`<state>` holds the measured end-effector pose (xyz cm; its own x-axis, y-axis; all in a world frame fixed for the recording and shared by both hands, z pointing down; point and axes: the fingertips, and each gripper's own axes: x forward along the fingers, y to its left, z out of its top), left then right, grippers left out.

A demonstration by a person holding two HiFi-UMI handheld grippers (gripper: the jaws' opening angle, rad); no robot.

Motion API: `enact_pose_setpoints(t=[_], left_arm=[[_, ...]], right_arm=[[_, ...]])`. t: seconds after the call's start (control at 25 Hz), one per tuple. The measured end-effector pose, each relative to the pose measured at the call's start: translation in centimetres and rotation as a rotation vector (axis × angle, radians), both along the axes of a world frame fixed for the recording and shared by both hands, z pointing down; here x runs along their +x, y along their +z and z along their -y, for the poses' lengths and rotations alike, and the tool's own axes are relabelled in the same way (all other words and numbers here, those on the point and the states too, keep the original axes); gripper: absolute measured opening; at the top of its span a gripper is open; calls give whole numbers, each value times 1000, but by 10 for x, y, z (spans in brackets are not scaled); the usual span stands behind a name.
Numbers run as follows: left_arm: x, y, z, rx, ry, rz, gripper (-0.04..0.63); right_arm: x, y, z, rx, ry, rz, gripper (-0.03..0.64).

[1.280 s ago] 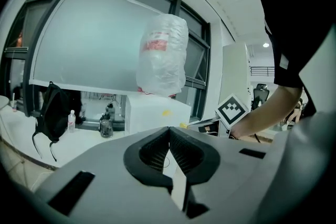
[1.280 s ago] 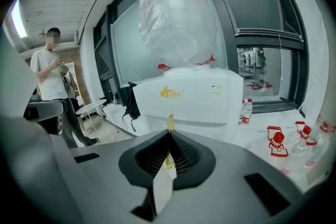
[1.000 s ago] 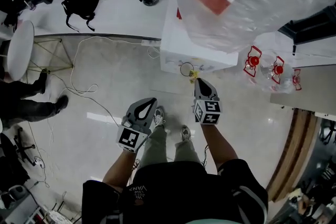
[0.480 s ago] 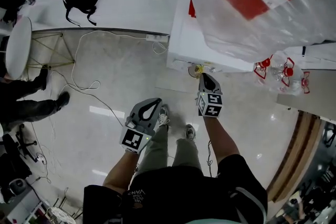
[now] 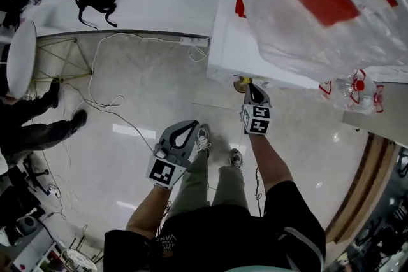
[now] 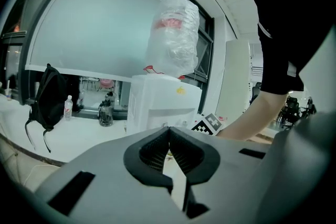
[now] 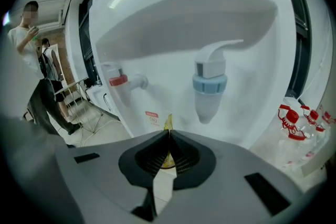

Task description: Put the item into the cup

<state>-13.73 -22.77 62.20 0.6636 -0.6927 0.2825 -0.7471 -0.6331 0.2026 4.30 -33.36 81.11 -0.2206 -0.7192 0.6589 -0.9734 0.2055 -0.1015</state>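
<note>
At the front edge of the white water dispenser (image 5: 255, 41), in the head view, a small yellow item (image 5: 241, 81) is held out by the right tool (image 5: 248, 87), while the left tool (image 5: 186, 129) is held low over the floor. In the left gripper view, that tool's jaws are pressed together on nothing. In the right gripper view, the jaws are pinched on the thin yellow item below the blue tap (image 7: 210, 81). It is judged light, soft and easily crumpled, best gripped by its edge. No cup is clearly made out.
</note>
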Motion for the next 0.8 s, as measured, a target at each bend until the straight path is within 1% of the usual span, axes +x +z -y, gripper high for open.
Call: enact_pose_setpoints(t=[0.36,0.8], left_arm=[[1,12,-2,-21,0,-1,20],[-5,20,-4,-28,-9,-1,20]], right_arm=[[-3,33,4,-58,-36,-55,45],[-12,53,7,-96,-72,-76,46]])
